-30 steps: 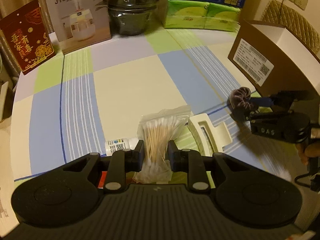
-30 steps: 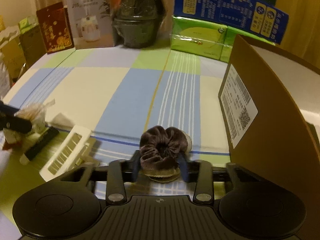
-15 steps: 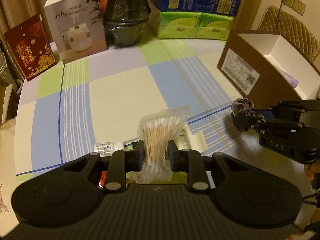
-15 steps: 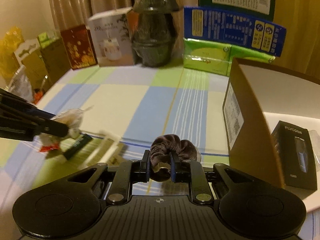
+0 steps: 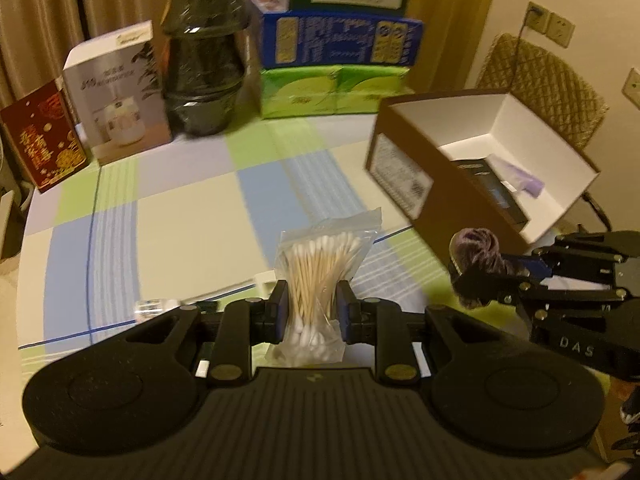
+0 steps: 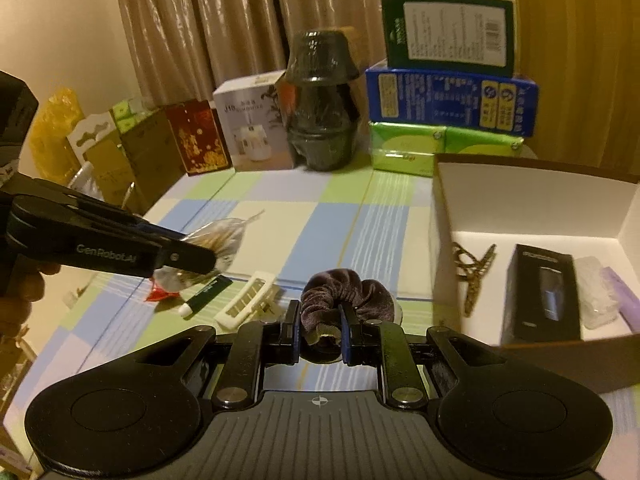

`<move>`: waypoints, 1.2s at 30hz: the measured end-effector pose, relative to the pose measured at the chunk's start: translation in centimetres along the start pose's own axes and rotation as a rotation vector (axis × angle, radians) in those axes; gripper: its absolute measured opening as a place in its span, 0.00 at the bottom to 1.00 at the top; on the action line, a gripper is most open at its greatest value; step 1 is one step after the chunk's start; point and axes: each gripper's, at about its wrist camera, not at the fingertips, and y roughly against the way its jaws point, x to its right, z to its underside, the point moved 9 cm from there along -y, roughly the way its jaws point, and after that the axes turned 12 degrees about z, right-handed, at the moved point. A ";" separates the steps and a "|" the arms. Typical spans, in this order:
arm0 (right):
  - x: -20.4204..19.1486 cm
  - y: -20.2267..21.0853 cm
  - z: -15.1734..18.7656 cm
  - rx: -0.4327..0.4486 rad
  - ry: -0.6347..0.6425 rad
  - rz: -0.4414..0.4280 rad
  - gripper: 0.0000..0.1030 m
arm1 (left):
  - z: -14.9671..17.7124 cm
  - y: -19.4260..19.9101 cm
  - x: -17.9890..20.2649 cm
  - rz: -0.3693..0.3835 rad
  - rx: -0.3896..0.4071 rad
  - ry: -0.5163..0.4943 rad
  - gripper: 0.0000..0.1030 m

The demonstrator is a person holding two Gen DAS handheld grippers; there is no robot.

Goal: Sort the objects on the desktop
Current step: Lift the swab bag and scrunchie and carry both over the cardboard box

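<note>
- Left wrist view: the left tool [image 5: 311,310] is closed on a clear bag of swabs [image 5: 320,276]. The bag stands upright between the pads, stick axis pointing up and away from the tool, clear of the table [image 5: 180,216].
- Left wrist view: the box [image 5: 480,160] lies ahead and to the right of the left tool, well apart, with its open top in view. The right tool [image 5: 480,280] sits between the bag and the box and is the nearer of the two to the box wall.
- Left wrist view: the swabs are pale wooden sticks with white tips, bunched tight at the grip and fanned at the top; the bag film is thin and crumpled.
- Right wrist view: the right tool [image 6: 320,334] is closed on a scrunchie [image 6: 346,294], which is lifted off the table. The box [image 6: 520,200] lies to the right and slightly ahead, near; its near wall must be cleared to go in.
- Right wrist view: the scrunchie is dark brown velvet, soft, bulging above the pads. The box already holds a black case [image 6: 542,294], a gold clip [image 6: 474,272] and pale items I cannot identify.
- Right wrist view: a white hair claw [image 6: 250,300] and a dark tube [image 6: 204,296] lie on the table, left of the right tool, under the left tool [image 6: 200,258].
</note>
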 end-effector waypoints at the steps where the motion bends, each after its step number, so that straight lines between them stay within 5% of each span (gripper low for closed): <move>1: 0.3 0.6 0.0 0.006 -0.002 0.000 0.15 | -0.2 0.1 0.8 0.009 0.006 -0.003 0.20; 13: 7.7 5.7 -0.1 0.064 -0.056 0.083 0.15 | -3.0 -0.8 9.9 0.110 0.048 -0.077 0.20; 19: 14.9 7.2 -0.9 0.091 -0.107 0.158 0.15 | -4.8 -3.0 14.5 0.163 0.052 -0.108 0.20; 29: 23.6 5.6 -2.5 0.067 -0.102 0.205 0.15 | -8.4 -8.3 20.5 0.225 0.024 -0.132 0.20; 36: 28.8 2.6 -2.7 -0.008 -0.087 0.160 0.15 | -10.6 -13.0 23.4 0.273 -0.023 -0.108 0.20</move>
